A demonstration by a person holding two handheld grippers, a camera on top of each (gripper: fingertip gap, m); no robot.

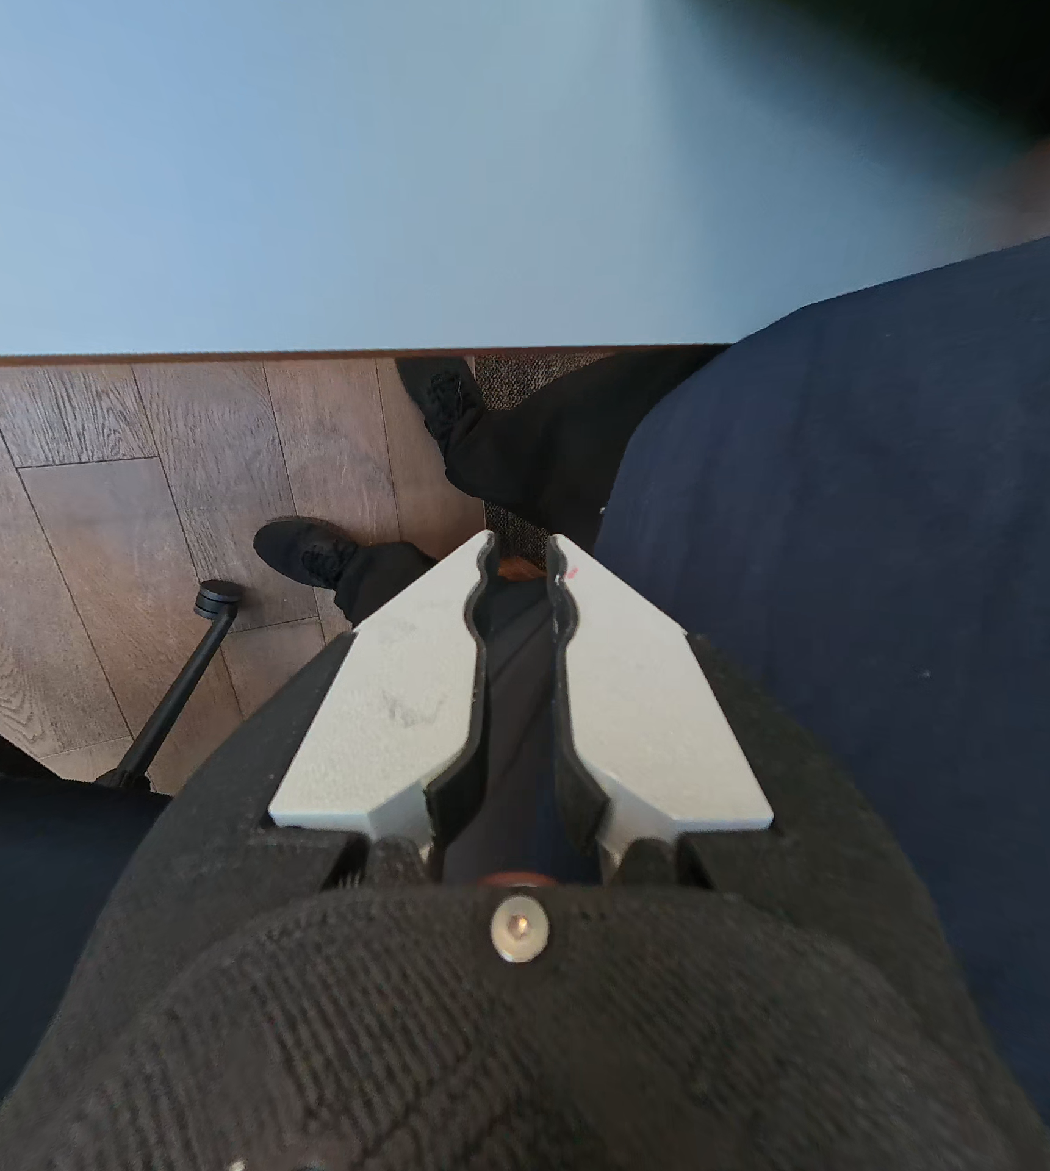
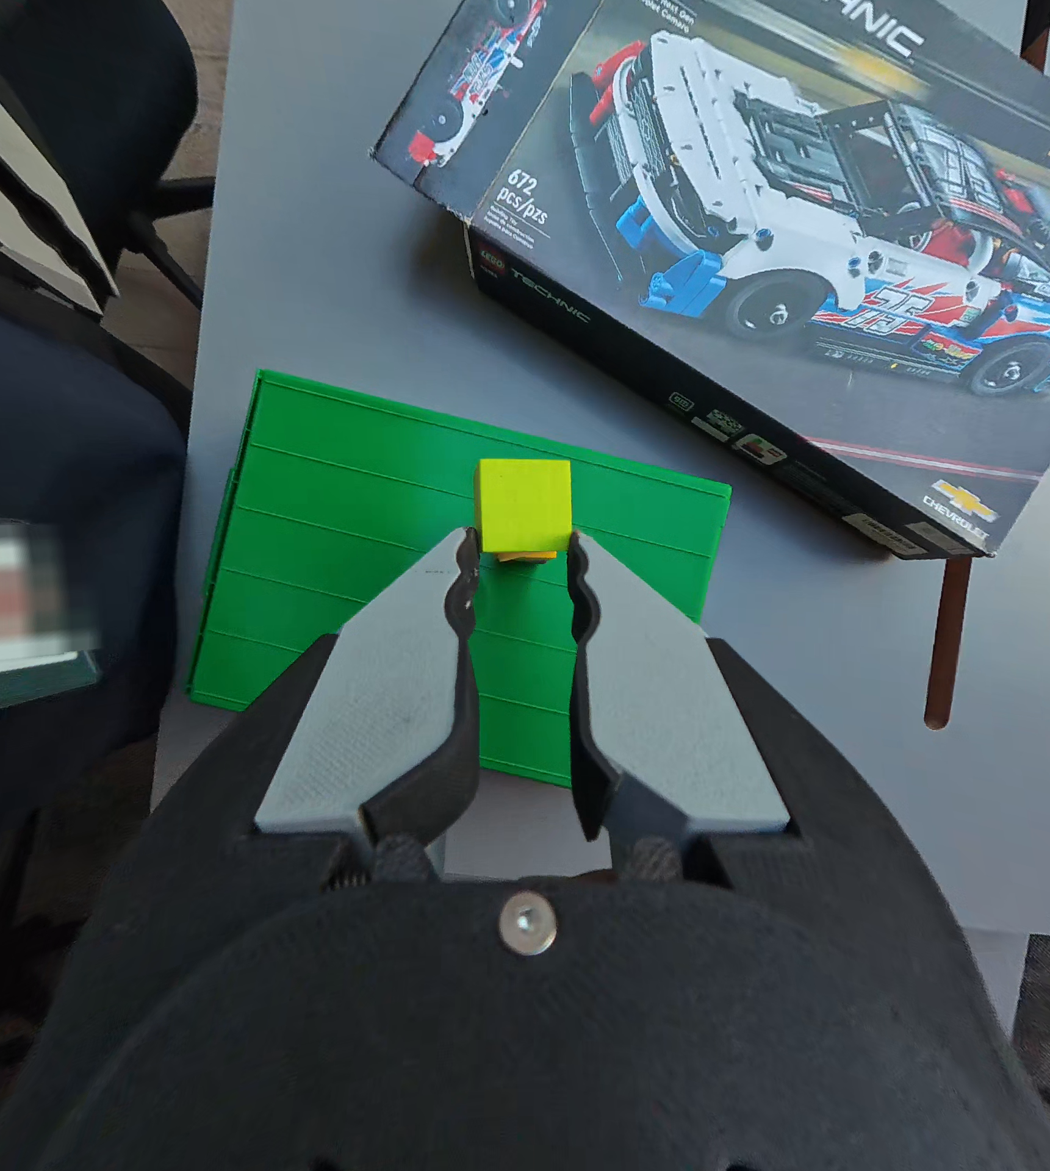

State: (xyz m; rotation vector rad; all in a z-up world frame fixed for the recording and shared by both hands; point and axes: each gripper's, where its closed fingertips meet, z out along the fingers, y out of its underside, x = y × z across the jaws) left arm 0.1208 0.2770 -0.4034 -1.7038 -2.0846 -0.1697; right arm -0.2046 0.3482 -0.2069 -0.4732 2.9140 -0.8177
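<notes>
Right wrist view: the right gripper (image 2: 521, 538) holds one yellow-green cube (image 2: 523, 504) by its near edge, the two fingers (image 2: 465, 557) parted to the cube's width and their black tips pressed on its left and right sides, with a small orange piece (image 2: 528, 557) showing just under it. The cube has plain, smooth faces and sits above one green ribbed panel (image 2: 351, 507) lying flat on the grey surface (image 2: 319, 285), near one printed toy-car box (image 2: 763, 253). In the left wrist view the left gripper (image 1: 521, 551) is off the surface's edge over the wooden floor (image 1: 129, 475), beside a person's dark clothing (image 1: 858, 570) and two black shoes (image 1: 306, 551), its fingers a narrow gap apart with nothing between them.
</notes>
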